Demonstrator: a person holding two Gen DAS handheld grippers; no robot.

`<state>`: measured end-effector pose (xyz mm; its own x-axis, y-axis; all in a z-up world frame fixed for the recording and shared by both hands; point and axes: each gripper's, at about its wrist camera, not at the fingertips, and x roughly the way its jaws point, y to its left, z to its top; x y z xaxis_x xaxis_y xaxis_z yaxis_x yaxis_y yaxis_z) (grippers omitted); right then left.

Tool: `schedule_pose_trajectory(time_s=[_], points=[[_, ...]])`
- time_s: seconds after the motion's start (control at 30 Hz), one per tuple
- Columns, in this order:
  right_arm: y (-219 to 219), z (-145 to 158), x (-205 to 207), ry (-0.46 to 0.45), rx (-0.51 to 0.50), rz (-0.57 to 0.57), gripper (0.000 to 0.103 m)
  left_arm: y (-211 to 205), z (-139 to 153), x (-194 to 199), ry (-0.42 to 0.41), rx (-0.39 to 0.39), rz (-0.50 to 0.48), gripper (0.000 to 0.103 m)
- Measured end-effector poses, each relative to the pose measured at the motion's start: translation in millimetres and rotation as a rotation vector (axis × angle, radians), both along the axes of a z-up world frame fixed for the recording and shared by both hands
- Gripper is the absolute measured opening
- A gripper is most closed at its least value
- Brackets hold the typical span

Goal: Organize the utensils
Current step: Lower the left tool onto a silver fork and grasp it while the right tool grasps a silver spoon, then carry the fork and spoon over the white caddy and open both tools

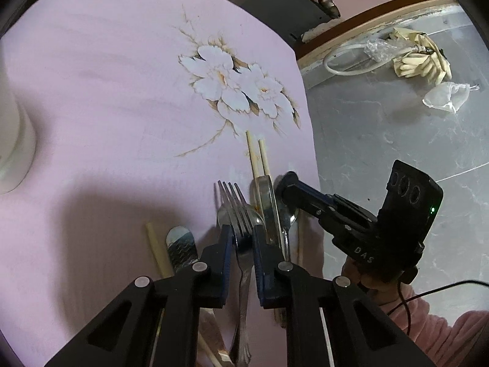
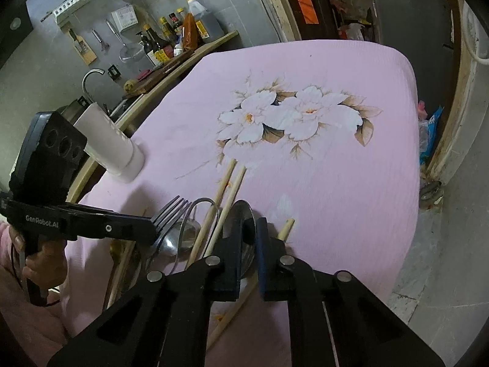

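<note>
We note the left tool (image 1: pixel 243 238) pinching a silver metal fork (image 1: pixel 237 205) at its neck, tines pointing away over the pink flower-printed table (image 1: pixel 107 91). The fork lies atop a heap of utensils at the table's near edge: steel spoons (image 1: pixel 288 217) just right of it, two pale wooden chopsticks (image 1: pixel 256 156) jutting out beyond the heap, a blue patterned handle (image 1: pixel 180 244) to its left. The right tool (image 2: pixel 247 238) has its pads pressed onto a silver spoon bowl (image 2: pixel 244 214), with the chopsticks just left of it and another chopstick end (image 2: pixel 285 227) just right. A white cylindrical cup (image 2: pixel 113 143) stands well apart at the table's left.
</note>
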<state>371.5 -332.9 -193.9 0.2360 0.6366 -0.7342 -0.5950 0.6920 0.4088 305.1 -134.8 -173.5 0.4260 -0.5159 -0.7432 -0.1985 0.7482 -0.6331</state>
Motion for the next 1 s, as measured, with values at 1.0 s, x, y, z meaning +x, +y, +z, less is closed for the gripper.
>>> schedule_pose_trajectory(time_s=[1.0], points=[[37.5,195.3,-152.6,-0.574,-0.065,-0.646,0.002,27.3,152.0,-71.0,-0.444,0.103,-0.096,0.003]])
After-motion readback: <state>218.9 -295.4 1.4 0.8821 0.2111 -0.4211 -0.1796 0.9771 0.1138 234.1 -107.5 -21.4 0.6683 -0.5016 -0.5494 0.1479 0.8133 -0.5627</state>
